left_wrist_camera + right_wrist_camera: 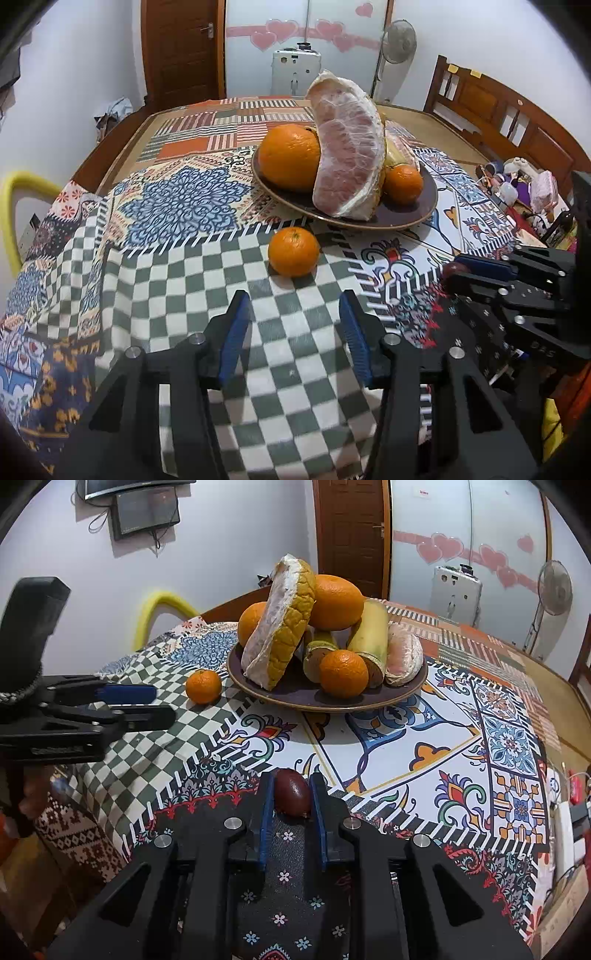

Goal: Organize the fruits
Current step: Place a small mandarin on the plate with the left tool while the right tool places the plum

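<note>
A dark plate (424,212) (332,701) holds a big pomelo wedge (349,147) (280,627), oranges (290,157) (343,672), bananas (371,631) and a peeled segment (404,653). A small mandarin (293,251) (203,686) lies on the cloth just in front of the plate. My left gripper (295,306) (162,703) is open and empty, a short way before the mandarin. My right gripper (291,786) (458,271) is shut on a dark red oval fruit (293,792) (452,269) near the table's front edge.
The table wears a patchwork cloth (184,199) (498,738). A yellow chair back (22,192) stands at the left, a wooden bench (498,110) and clutter (524,184) at the right. A fan (554,587) stands behind.
</note>
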`<state>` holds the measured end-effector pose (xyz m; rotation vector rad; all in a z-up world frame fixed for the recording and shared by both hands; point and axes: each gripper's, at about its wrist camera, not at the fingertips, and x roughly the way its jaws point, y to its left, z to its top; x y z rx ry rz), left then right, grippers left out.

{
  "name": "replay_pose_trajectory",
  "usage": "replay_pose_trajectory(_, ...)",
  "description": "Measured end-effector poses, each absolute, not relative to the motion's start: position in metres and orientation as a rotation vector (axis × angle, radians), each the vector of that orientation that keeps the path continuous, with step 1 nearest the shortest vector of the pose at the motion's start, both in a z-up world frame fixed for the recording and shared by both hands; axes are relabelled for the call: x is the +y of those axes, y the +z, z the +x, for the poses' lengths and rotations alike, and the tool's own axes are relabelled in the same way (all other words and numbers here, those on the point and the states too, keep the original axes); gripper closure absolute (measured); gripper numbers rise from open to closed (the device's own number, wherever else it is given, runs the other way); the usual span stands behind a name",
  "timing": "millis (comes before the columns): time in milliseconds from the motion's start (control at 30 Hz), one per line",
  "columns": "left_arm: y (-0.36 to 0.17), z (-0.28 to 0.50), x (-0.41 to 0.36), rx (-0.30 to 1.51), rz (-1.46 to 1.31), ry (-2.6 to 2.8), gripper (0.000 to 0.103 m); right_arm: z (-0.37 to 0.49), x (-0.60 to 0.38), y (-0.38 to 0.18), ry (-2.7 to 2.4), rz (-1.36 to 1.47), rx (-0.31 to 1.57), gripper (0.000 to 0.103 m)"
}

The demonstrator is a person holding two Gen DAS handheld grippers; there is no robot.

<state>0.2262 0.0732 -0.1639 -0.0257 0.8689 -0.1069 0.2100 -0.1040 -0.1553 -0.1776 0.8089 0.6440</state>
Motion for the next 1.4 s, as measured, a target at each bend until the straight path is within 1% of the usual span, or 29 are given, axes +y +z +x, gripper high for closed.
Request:
replay_pose_trajectory(267, -0.167, 0.253, 0.073, 0.881, -0.049, -0.103, 0.060, 0.219, -0.114, -0.148, 0.634, -0.145, 0.785, 0.086)
replay_pose_trajectory(367, -0.169, 0.259, 0.074, 0.886, -0.060, -0.105, 0.063, 0.222, -0.116, -0.146, 0.628, -0.141, 0.774, 0.086)
replay_pose_trajectory(467, -0.173, 0.264, 0.072, 0.891, -0.059, -0.098, 0.069, 0.225, -0.118, -0.144, 0.627, -0.135, 0.768, 0.086)
replay_pose_trajectory(733, -0.171, 0.262, 0.068, 0.886, -0.050, -0.101, 0.070, 0.230, -0.121, -0.140, 0.620, -0.125, 0.754, 0.086)
replay_pose_trajectory(1133, -0.135, 0.259, 0.034, 0.799, -0.048, -0.200, 0.070, 0.246, -0.128, -0.122, 0.597, -0.112, 0.703, 0.086)
replay_pose_trajectory(1400, -0.142, 0.276, 0.009, 0.817, -0.052, -0.222, 0.070, 0.263, -0.130, -0.119, 0.599, -0.124, 0.694, 0.086)
